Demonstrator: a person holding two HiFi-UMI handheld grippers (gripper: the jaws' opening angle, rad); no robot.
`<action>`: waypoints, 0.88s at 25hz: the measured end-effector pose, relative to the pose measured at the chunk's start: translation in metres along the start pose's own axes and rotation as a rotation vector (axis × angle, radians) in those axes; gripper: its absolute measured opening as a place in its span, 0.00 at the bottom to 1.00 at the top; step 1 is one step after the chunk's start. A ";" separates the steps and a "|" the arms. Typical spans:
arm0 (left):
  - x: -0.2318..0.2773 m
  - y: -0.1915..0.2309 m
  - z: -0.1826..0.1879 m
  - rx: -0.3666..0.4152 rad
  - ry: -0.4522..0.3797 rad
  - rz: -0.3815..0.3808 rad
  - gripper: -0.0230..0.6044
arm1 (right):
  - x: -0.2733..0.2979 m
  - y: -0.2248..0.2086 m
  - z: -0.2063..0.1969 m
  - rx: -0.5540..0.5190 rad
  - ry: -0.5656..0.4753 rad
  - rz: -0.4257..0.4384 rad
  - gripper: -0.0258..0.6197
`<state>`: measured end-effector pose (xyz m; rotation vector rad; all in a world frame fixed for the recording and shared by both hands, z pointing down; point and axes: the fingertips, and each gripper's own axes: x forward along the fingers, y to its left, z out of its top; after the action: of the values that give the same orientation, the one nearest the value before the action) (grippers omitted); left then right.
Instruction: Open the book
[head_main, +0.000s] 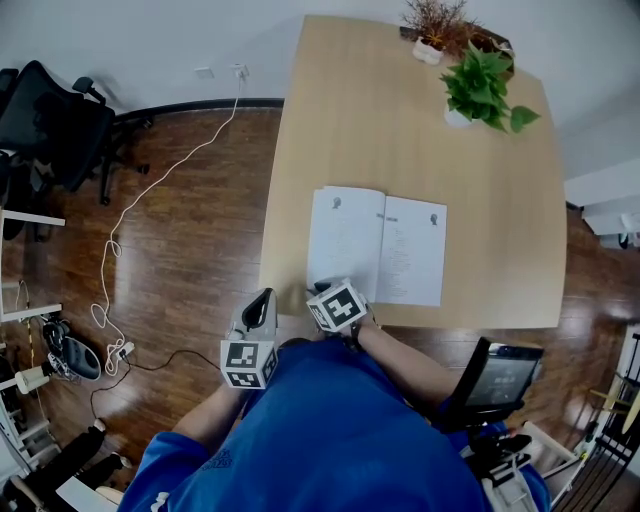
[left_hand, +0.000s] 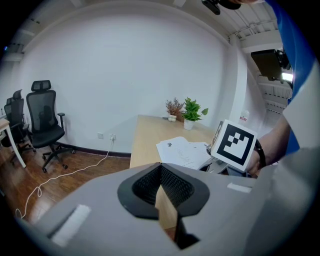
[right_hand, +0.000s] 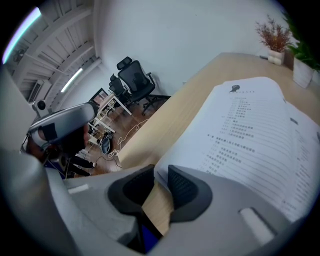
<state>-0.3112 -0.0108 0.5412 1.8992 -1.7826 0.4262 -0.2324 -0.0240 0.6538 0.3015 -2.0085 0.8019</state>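
Note:
The book (head_main: 375, 245) lies open and flat near the front edge of the wooden table (head_main: 400, 130), with white printed pages facing up. My right gripper (head_main: 324, 290) is at the book's near-left corner. In the right gripper view its jaws (right_hand: 159, 172) stand a narrow gap apart, with the corner of the left page (right_hand: 250, 135) right at that gap. My left gripper (head_main: 262, 300) hangs off the table's left front corner, over the floor. Its pads (left_hand: 172, 187) meet at the tips with nothing between them. The book (left_hand: 182, 150) shows beyond it.
A green potted plant (head_main: 480, 85) and a dried plant (head_main: 437, 25) stand at the table's far right. Black office chairs (head_main: 50, 120) and a white cable (head_main: 150, 190) are on the wood floor to the left. A dark stand with a screen (head_main: 500, 375) is at my right.

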 end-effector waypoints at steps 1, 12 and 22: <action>0.001 -0.001 0.000 0.002 0.000 -0.002 0.05 | -0.001 0.000 0.000 0.001 -0.004 0.000 0.16; 0.006 -0.010 0.002 0.024 -0.010 -0.030 0.05 | -0.015 0.005 0.007 -0.004 -0.072 0.006 0.16; 0.005 -0.020 0.002 0.024 -0.005 -0.047 0.05 | -0.016 0.008 0.001 -0.008 -0.095 0.017 0.18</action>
<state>-0.2913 -0.0153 0.5393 1.9554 -1.7399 0.4286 -0.2282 -0.0204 0.6370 0.3238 -2.1048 0.8033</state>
